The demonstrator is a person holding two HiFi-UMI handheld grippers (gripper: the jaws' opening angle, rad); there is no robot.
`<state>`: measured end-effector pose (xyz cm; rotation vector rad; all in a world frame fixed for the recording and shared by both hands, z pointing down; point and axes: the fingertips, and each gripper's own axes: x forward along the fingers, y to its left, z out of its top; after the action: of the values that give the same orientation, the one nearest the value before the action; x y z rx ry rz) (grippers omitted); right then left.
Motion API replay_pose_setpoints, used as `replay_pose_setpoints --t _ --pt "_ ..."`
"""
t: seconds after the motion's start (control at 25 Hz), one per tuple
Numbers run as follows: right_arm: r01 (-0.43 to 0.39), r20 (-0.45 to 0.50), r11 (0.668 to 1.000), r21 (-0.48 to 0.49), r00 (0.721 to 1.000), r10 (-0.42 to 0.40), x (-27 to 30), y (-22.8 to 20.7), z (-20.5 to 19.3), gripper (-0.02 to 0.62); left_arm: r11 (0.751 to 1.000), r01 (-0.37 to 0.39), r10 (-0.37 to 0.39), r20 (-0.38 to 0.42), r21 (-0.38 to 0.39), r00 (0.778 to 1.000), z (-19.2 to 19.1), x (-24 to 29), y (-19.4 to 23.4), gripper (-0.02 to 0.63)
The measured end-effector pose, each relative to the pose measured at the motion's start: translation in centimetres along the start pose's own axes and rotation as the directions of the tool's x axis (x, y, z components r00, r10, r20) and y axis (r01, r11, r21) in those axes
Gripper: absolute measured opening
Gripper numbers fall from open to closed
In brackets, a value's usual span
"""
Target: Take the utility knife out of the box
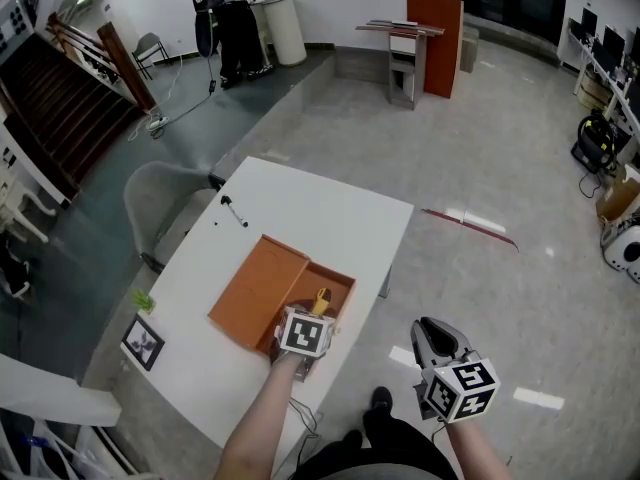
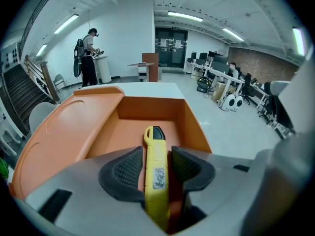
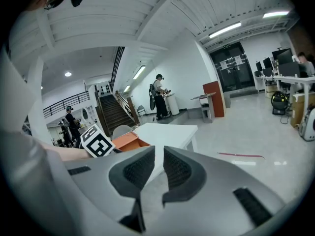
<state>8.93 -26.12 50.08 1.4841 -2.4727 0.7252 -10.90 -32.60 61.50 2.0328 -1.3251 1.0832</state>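
Observation:
An orange box (image 1: 338,280) stands open on the white table (image 1: 330,213), its lid (image 1: 260,288) folded out to the left. A yellow utility knife (image 2: 156,163) with a black tip runs between the pads of my left gripper (image 2: 156,170), which is shut on it just over the box's near end. In the head view the knife (image 1: 322,298) shows as a yellow bit ahead of the left gripper (image 1: 317,313). My right gripper (image 1: 432,333) hangs off the table's right side over the floor. In its own view the right gripper (image 3: 158,168) holds nothing and its jaws stand nearly together.
A black pen (image 1: 234,211) lies near the table's far left edge. At the near left corner are a small framed picture (image 1: 143,343) and a green sprig (image 1: 142,300). A grey chair (image 1: 165,203) stands left of the table. A person (image 1: 230,18) stands far back.

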Motion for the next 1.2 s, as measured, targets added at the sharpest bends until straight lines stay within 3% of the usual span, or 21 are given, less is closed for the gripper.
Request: replay_pose_setpoints --t 0.48,1.2 --pt "-0.003 -0.013 1.0 0.0 1.0 0.003 0.27 -0.42 0.11 0.043 1.0 0.002 -0.002 -0.002 -0.012 1.0 -0.11 0.24 -0.19 0.176" --pt "-0.02 -0.013 1.0 -0.003 1.0 0.02 0.46 0.48 0.22 0.043 1.0 -0.008 0.008 0.009 -0.02 1.0 0.07 -0.15 -0.1 0.121"
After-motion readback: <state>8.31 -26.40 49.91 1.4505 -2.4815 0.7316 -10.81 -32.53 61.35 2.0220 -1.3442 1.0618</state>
